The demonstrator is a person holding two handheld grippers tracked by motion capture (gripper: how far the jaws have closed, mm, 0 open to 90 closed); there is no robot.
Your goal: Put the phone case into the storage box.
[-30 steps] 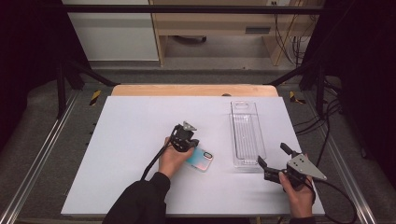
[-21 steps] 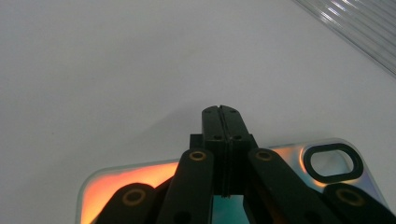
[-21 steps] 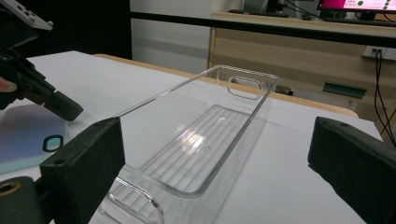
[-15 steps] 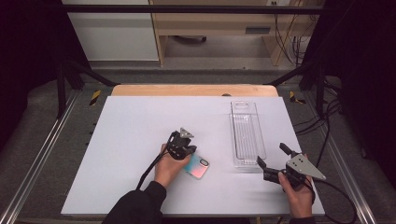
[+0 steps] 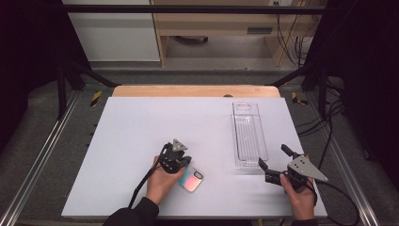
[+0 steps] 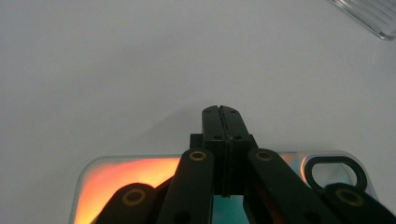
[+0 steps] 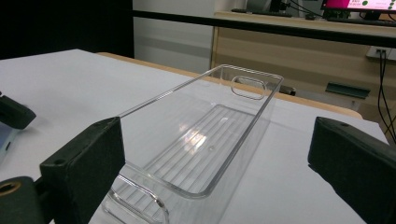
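I can't read any text, label, brand or number from here. The phone case on the desk has a plain iridescent back with no lettering I can make out. The clear tray is unmarked. A monitor at the far edge of the right gripper view shows a pink patch, too small and cropped to read.

My bench sits in lab: black frame rails, loose cables, wooden desk, monitor behind.
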